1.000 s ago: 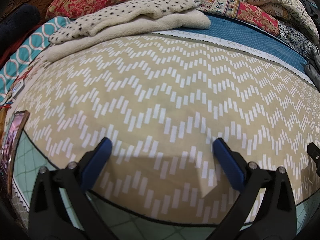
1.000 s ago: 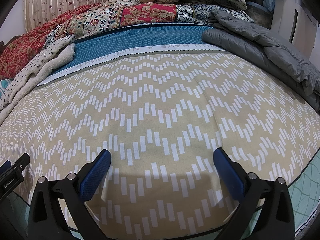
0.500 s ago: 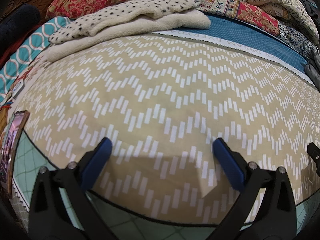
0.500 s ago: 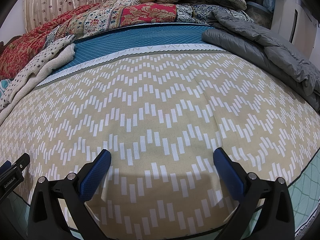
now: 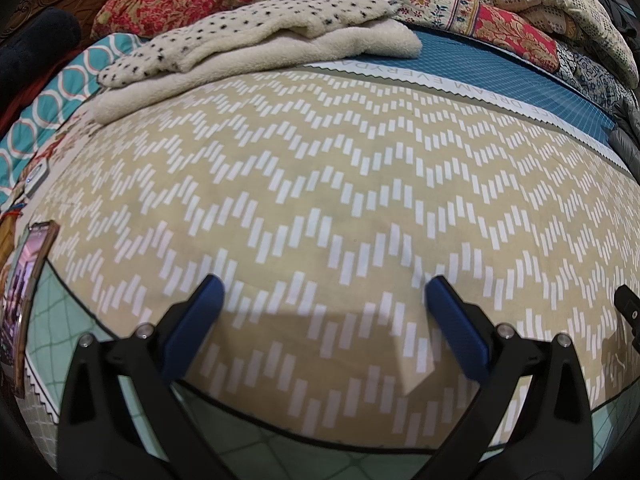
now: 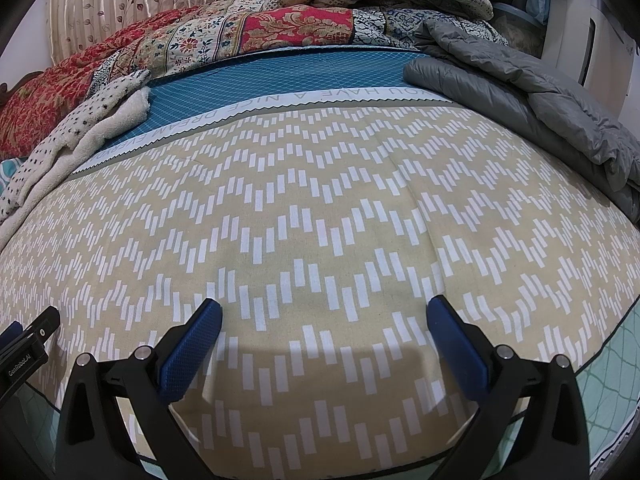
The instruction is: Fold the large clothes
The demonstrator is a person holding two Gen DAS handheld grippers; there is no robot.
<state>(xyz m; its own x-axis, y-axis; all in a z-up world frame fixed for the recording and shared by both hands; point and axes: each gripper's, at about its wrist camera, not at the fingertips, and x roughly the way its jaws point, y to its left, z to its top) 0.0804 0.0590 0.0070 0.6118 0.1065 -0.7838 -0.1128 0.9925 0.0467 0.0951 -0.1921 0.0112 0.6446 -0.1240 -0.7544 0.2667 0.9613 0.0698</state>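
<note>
Left gripper [image 5: 322, 296]: jaws spread wide, holding nothing, blue pads over the near part of the sheet
Right gripper [image 6: 324, 320]: jaws spread wide too, holding nothing, over the same sheet further to the right; its black body shows at the right rim of the left view
Sheet [image 5: 320, 200]: beige cloth with white chevron dashes, spread flat over most of the bed, dark-piped near edge just under the grippers
Bed cover [image 5: 280, 456]: pale green grid pattern below the sheet's near edge
Phone [image 5: 28, 300]: lies at the far left, touching the sheet's left edge, screen lit
Teal cover [image 6: 280, 76]: beyond the sheet's far edge, with a white zigzag strip of lettering along the border
Fleece [image 5: 260, 36]: cream, black-spotted, loosely heaped at the far left, its lower edge resting on the sheet's corner
Grey quilt [image 6: 540, 108]: puffy, bunched at the far right, overlapping the sheet's right side
Patterned quilts [image 6: 240, 36]: red and floral, piled along the back of the bed
Curtain [image 6: 120, 0]: striped with leaf print, behind the quilts
</note>
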